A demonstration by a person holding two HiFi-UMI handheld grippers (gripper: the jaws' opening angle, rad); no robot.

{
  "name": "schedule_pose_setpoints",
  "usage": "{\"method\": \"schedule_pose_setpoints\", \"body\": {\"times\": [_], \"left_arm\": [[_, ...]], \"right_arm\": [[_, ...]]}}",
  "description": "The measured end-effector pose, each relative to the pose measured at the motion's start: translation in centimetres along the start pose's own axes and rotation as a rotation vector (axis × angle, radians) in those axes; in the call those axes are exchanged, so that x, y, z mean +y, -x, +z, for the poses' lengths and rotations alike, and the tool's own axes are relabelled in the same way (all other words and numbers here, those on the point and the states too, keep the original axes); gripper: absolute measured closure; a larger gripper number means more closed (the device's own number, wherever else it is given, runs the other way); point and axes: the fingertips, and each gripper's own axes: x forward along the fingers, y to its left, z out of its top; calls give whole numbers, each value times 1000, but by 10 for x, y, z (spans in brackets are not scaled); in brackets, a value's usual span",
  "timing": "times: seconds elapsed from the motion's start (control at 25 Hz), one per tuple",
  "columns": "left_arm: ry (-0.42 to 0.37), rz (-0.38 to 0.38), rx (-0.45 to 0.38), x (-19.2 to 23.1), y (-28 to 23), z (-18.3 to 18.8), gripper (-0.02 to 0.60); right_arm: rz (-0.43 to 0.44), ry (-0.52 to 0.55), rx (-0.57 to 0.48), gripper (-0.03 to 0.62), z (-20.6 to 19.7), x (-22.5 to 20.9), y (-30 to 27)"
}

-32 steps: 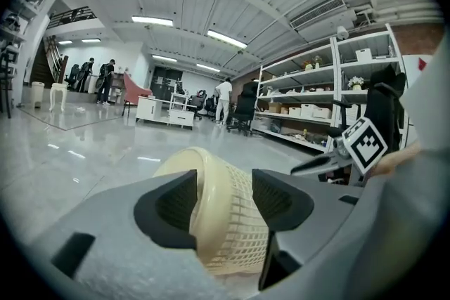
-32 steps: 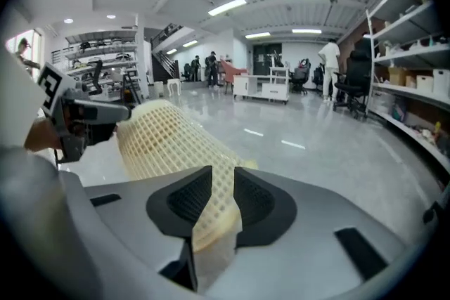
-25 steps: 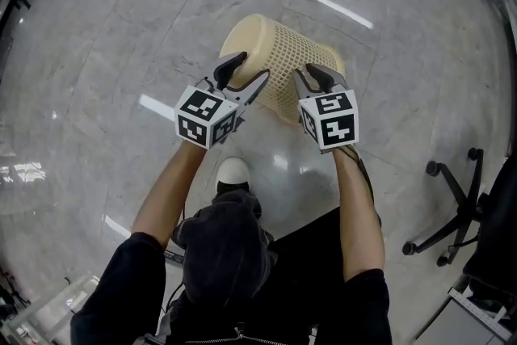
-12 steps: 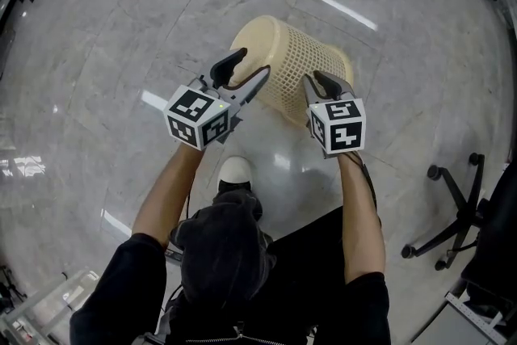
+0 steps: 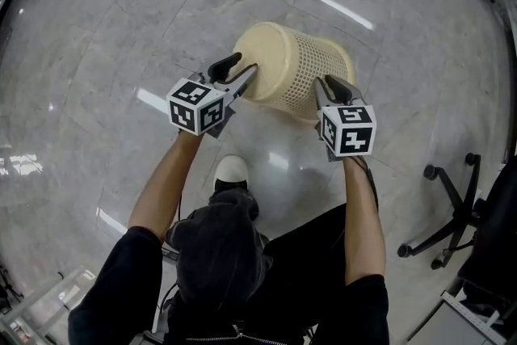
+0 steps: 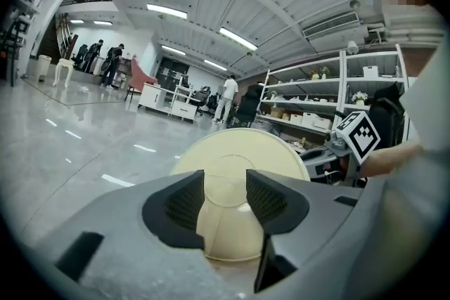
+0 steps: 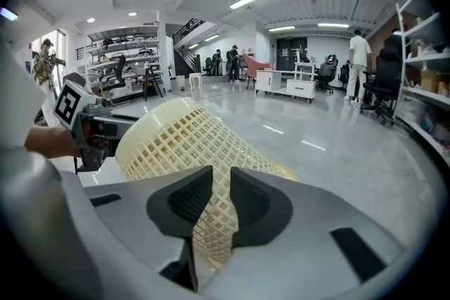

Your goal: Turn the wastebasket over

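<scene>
At floor [image 5: 121,28] level, wastebasket [image 5: 295,65] tipped sideways. Left gripper [image 5: 242,67] jaws closing round its solid base; right gripper [image 5: 329,83] jaws pinching the mesh wall.

**Cream plastic over polished stone**

The wastebasket [image 5: 295,69] is cream plastic with a dull sheen. Its wall is an open lattice and its base a smooth, solid disc. Beneath the wastebasket, the floor [image 5: 121,28] is grey, marbled and highly polished, and mirrors the ceiling lights as bright streaks. The left gripper [image 5: 242,67], its jaws closing with the base's edge between them, and the right gripper [image 5: 331,86], nipping the lattice, are both matt grey plastic with black, finely ribbed pads [image 6: 184,204]. Their marker cubes [image 5: 196,105] bear flat black-and-white print. Right of the wastebasket, a chair base [image 5: 462,206] looks black and slightly glossy. Below the wastebasket, the sleeves [image 5: 121,287] are dark matt cloth.
</scene>
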Motion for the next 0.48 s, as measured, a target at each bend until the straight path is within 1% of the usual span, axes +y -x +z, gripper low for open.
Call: {"method": "schedule_pose_setpoints", "body": {"times": [0.16, 0.28, 0.36, 0.48], "left_arm": [[-36, -69, -13, -27, -14, 5, 473], [-60, -126, -1, -46, -27, 8, 534], [-105, -156, 21, -58, -36, 9, 540], [-173, -202, 82, -76, -50, 8, 552]], "right_arm": [[-34, -17, 4, 511, -10, -16, 6], [-67, -63, 5, 523, -21, -26, 12], [-105, -83, 15, 535, -31, -33, 15], [-166, -115, 22, 561, -47, -42, 20]]}}
